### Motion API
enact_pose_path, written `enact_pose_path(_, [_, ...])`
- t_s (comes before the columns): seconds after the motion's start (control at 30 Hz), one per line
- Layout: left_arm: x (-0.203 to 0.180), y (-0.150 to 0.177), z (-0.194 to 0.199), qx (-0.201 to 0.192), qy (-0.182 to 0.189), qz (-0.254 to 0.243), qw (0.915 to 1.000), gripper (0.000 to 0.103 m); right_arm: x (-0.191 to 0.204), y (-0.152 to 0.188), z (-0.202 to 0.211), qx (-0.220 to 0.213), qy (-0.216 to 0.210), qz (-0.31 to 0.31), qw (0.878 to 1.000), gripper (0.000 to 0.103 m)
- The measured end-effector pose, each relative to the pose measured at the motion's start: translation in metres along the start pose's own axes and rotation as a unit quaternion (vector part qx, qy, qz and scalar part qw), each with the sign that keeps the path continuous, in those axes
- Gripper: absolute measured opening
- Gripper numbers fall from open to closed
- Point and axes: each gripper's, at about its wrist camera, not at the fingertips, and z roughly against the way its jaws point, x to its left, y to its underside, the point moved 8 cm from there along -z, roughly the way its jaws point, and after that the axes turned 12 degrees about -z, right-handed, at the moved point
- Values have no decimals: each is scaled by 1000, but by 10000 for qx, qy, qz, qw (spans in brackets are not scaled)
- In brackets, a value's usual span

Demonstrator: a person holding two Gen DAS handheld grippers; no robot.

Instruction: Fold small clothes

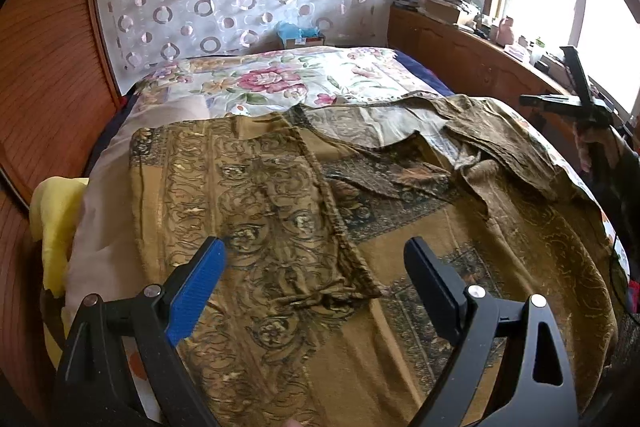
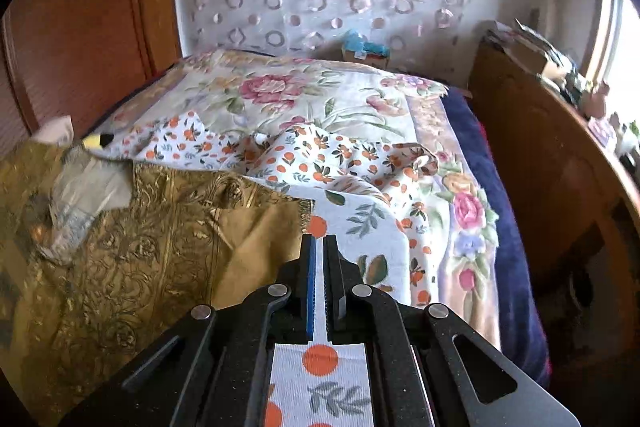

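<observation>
Left wrist view: the left claw [image 1: 316, 279] hangs released, its jaws spread wide over an olive-gold patterned cloth [image 1: 420, 227] that covers the near part of the bed [image 1: 248, 83]. A folded panel of similar patterned fabric [image 1: 256, 211] lies on it toward the bed's left edge, and a crumpled brownish garment [image 1: 496, 135] sits near the right edge. The right claw [image 1: 576, 99] shows beyond that edge, too far off here to read its grip.

Right wrist view: the right claw [image 2: 319, 247] is clenched on the orange-print garment [image 2: 320, 163]; a strip of the white cloth runs between the jaws and back under the camera. The rest of the garment lies rumpled across the middle of the bed, over the floral bedspread [image 2: 280, 91], beside the gold cloth's corner.

The step in hand looks like drawing this small garment out flat. It would go best with a low, steady pull toward the near edge, and the free left claw taking the opposite hem so that the fabric spreads without bunching or dragging the cloth beneath.
</observation>
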Motion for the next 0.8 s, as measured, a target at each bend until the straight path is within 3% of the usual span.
enact_pose_path(0.03, [4, 0, -1, 11, -32, 15, 10000, 91, 3, 2, 1, 30, -45, 25, 10000, 6])
enact_pose_path(0.1, [14, 0, -2, 22, -120, 37, 9999, 91, 11, 5, 1, 46, -70, 119, 9999, 26])
enact_pose_path(0.13, [19, 0, -3, 39, -173, 49, 9998, 91, 15, 7, -1, 53, -101, 112, 9999, 44])
enact_pose_path(0.17, [27, -1, -3, 49, -236, 66, 9997, 91, 17, 8, -2, 83, -150, 93, 9998, 54])
enact_pose_path(0.43, [83, -5, -8, 109, -567, 175, 9982, 88, 9, 16, -31, 415, -170, -21, 9990, 54])
enact_pose_path(0.6, [113, -10, -25, 215, -408, 485, 9978, 66, 7, 14, -35, 451, -182, -54, 9988, 54])
enact_pose_path(0.8, [133, -13, -45, 359, -297, 863, 9952, 53, 11, 15, -35, 433, -128, -40, 9990, 56])
